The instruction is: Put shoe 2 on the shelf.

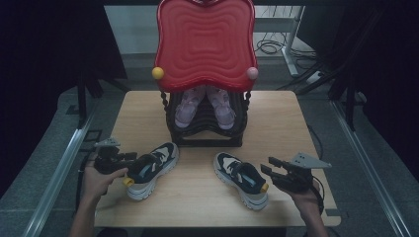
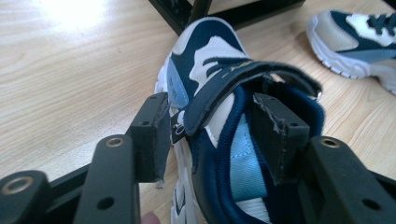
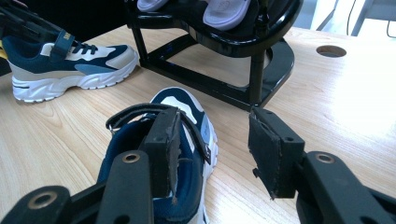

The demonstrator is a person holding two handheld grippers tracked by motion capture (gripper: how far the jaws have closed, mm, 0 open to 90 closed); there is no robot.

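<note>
Left claw (image 1: 129, 163) straddles the collar of the left shoe (image 1: 150, 169): one jaw inside the opening, one outside the side wall, pads not yet pressing, so nothing is gripped. That shoe lies on the table (image 1: 197, 197), in front of the black rack (image 1: 207, 131). Best to bite low on the collar, clear of the loose strap (image 2: 243, 81). Right claw (image 1: 271, 172) hangs released at the heel of the right shoe (image 1: 242, 178), one jaw inside it, the other out over bare wood; it needs to shift across the wall before closing.
</note>
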